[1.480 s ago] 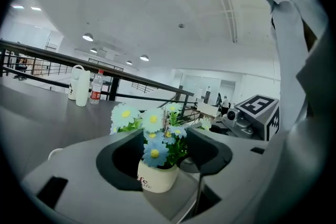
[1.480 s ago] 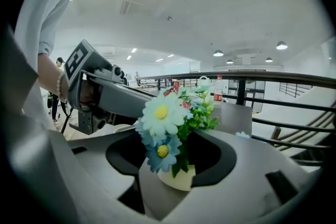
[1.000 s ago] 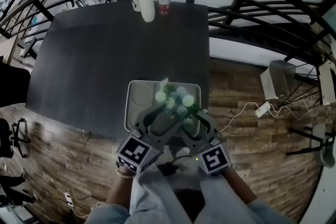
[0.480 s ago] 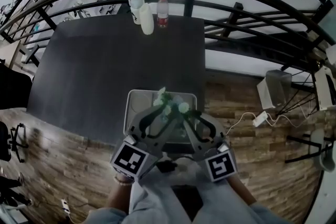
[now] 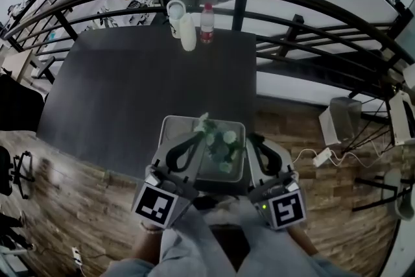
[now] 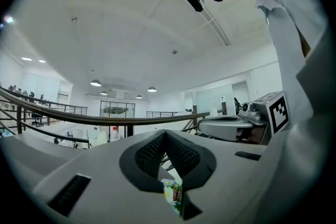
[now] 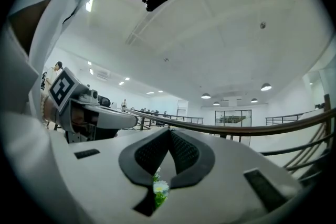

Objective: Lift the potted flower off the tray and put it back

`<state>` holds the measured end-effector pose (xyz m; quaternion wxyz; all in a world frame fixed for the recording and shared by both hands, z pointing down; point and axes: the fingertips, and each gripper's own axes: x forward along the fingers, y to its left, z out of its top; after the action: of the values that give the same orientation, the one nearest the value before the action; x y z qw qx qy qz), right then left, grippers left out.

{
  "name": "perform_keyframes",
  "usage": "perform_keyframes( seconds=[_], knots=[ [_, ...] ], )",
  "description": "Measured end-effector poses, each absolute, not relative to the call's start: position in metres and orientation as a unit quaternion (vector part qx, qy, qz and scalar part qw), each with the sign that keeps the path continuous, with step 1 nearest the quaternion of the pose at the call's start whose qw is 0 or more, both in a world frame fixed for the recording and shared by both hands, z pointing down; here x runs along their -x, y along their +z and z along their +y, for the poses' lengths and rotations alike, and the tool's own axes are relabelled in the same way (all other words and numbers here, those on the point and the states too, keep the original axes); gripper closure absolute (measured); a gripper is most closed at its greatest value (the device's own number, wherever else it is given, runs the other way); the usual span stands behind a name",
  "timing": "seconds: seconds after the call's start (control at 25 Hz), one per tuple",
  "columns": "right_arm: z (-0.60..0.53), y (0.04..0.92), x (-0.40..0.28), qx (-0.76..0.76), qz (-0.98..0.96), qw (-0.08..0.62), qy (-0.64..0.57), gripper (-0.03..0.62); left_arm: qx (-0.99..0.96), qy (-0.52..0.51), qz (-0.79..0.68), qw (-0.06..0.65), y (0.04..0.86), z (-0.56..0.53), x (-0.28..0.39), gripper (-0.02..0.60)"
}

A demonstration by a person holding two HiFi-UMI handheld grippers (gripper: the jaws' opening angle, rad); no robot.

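At the near edge of the dark table (image 5: 130,87): grey tray (image 5: 170,126) with the potted flower (image 5: 222,143) standing in it, toward the right half. Pot itself hidden under the blossoms. Left gripper (image 5: 196,135) and right gripper (image 5: 254,139) flanking it, 1 per side, neither touching the plant as far as the head view tells.

Changed over the last second:
- 1 second back: both sets of jaws spread wide, reaching in around the blossoms.
- Half a second back: narrower.
- Now: drawn out to the sides, higher in frame, marker cubes further apart.

Jaws just been closing on both, now fully together. Left gripper view: pads (image 6: 151,152) met at the tips, nothing pinched, only a sliver of blossoms glimpsed lower down through the gap behind them. Same in the right gripper view: pads (image 7: 185,152) meeting, empty, 1 daisy head low in the gap, not gripped.

Judgement for the task: no grip on the flower and the plant down in the tray. So either the put-back is finished and the tools are retreating, or no lift was taken; cannot tell which. Reopening needed before any further grasp.

Far end of the table: bottle (image 5: 207,21) and white cup (image 5: 188,34), well apart from all this.
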<state>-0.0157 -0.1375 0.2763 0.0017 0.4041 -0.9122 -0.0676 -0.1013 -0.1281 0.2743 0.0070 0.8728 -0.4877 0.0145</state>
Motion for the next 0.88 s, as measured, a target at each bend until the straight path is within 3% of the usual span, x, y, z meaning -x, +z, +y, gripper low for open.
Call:
perform_keyframes(
  seconds=[0.88],
  knots=[
    [-0.139, 0.279, 0.008, -0.407, -0.911, 0.027, -0.063, 0.599, -0.869, 0.007, -0.495, 0.017, 0.271, -0.122, 0.108, 0.592]
  ],
)
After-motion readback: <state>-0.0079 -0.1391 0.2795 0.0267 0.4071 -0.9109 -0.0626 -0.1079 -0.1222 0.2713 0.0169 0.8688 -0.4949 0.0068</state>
